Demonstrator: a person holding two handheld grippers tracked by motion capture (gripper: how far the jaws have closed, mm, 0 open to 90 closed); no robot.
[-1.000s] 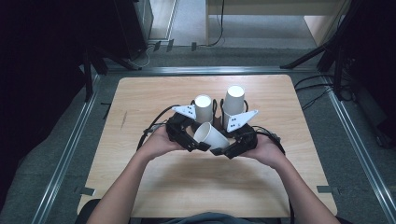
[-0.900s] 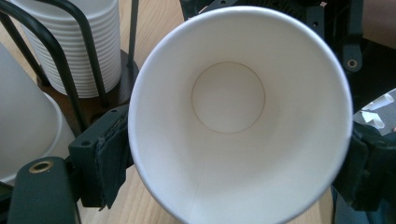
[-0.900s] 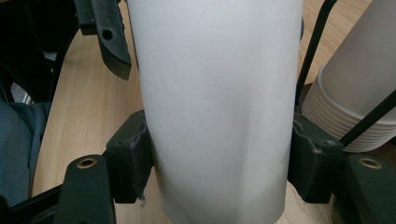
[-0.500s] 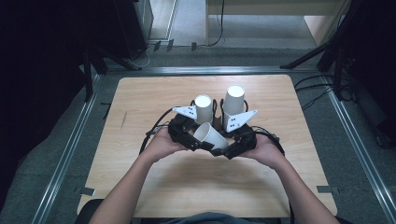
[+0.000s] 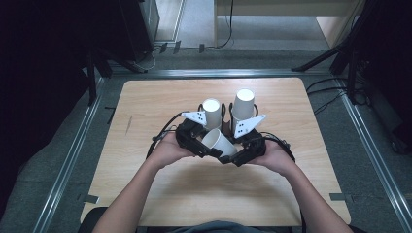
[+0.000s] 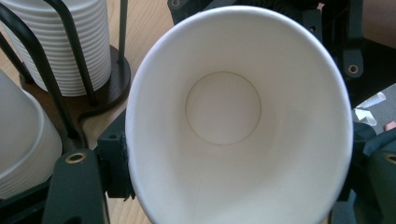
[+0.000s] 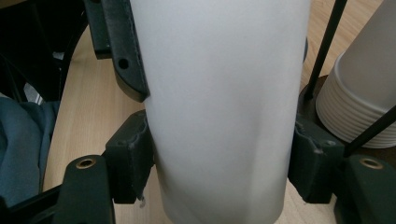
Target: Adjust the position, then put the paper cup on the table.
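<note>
A single white paper cup [image 5: 218, 142] lies tilted between both grippers above the table's middle. My left gripper [image 5: 201, 143] is at its open mouth. In the left gripper view I look straight into the cup [image 6: 224, 107]; the jaws have just been closing, and the pads [image 6: 116, 163] squeeze the rim into an oval. My right gripper [image 5: 234, 155] holds the cup's body. In the right gripper view the cup wall [image 7: 224, 93] stands between the pads [image 7: 133, 154], which touch it on both sides though the jaws have just eased open a little.
Two stacks of upside-down white cups [image 5: 212, 111] [image 5: 243, 104] stand in black wire holders just beyond the grippers, close to the jaws. The wooden table [image 5: 145, 107] is bare at the left, right and front. Cables [image 5: 163, 133] trail from both grippers.
</note>
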